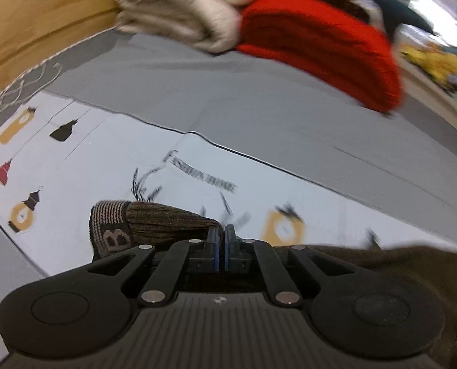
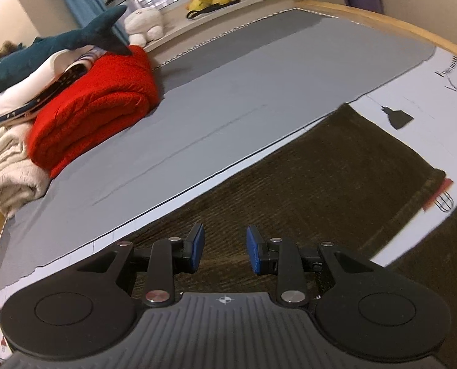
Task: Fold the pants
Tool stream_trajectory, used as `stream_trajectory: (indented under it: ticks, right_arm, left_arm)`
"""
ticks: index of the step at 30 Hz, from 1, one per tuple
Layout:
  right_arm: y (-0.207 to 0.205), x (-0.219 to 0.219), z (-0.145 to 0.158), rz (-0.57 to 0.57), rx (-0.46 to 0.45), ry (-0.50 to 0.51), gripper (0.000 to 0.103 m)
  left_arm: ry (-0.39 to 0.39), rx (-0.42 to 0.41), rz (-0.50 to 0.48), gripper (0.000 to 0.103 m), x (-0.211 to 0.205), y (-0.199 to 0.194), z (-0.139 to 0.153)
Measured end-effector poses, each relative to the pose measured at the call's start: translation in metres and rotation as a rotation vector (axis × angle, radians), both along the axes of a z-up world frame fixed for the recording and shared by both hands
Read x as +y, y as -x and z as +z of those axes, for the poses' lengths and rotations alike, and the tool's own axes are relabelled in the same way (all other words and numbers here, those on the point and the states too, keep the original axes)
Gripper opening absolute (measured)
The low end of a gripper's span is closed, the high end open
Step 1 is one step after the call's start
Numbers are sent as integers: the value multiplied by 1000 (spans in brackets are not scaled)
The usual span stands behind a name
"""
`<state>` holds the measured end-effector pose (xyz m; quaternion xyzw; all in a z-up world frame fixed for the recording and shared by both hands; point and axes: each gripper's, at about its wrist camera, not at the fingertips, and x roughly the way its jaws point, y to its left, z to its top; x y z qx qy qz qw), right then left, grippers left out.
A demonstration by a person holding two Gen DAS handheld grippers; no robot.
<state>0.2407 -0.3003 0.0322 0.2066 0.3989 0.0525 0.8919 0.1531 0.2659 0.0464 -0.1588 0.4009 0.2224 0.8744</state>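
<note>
Left wrist view: the left gripper (image 1: 222, 240) is clenched on a ribbed fold of the brown pants (image 1: 167, 221), lifted above the white printed sheet (image 1: 105, 153); red blanket (image 1: 320, 46) at the bed's far edge. Right wrist view: the right gripper (image 2: 225, 247) hangs released, jaws apart over the pants (image 2: 320, 178) spread flat on the sheet (image 2: 412, 104); grey bed cover (image 2: 228, 98) beyond.

grey bed (image 2: 259, 70) — brown pants (image 2: 320, 184), printed sheet (image 1: 90, 160), red blanket (image 2: 99, 104)

Black hand-held gripper (image 2: 223, 250); blue pads (image 2: 197, 247)
</note>
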Motion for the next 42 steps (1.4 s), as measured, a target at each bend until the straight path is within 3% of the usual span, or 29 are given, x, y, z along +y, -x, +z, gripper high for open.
stream_trajectory:
  ticks: [4, 10, 12, 14, 15, 16, 17, 22, 26, 29, 30, 31, 33, 37, 38, 42]
  right_arm:
    - [12, -14, -4, -42, 15, -15, 32]
    - [28, -34, -11, -96, 52, -40, 32]
    - [32, -38, -14, -113, 62, -36, 32]
    - [34, -43, -18, -134, 82, -44, 32]
    - [35, -45, -21, -144, 92, -56, 32]
    - [34, -46, -22, -149, 99, -69, 32]
    - [33, -45, -24, -150, 102, -78, 32]
    - [24, -31, -25, -133, 90, -78, 32]
    - [13, -21, -26, -126, 70, -109, 33]
    - [-2, -14, -27, -124, 55, -143, 34]
    - [-7, -12, -28, -121, 50, -159, 34]
    - [-13, -10, -30, -115, 46, -172, 34]
    - [-28, -7, -34, -113, 38, -180, 35]
    - [-64, -3, -52, -131, 52, -198, 40]
    - [-71, -2, -57, -137, 62, -210, 42]
    - [-94, 3, -85, -169, 120, -231, 46]
  left_arm:
    - [-6, -12, -163, 2, -33, 85, 8]
    - [-10, 48, -306, 0, -61, 164, -64]
    - [106, 52, -259, 1, -50, 169, -78]
    - [281, -11, -190, 20, -30, 167, -77]
    - [301, -41, -175, 41, -24, 165, -75]
    - [284, -62, -143, 49, -20, 162, -74]
    - [273, -68, -114, 49, -17, 159, -75]
    - [391, -108, 27, 53, 6, 138, -86]
    - [438, -91, 135, 60, 16, 122, -96]
    - [436, -80, 177, 59, 18, 118, -96]
    - [400, -70, 186, 52, 17, 117, -93]
    - [371, -68, 189, 31, 16, 116, -91]
    - [305, -60, 186, 10, 16, 114, -85]
    - [122, -110, 246, 9, 19, 120, -60]
    - [106, -108, 263, 9, 20, 121, -58]
    - [200, -27, 288, 9, 34, 119, -74]
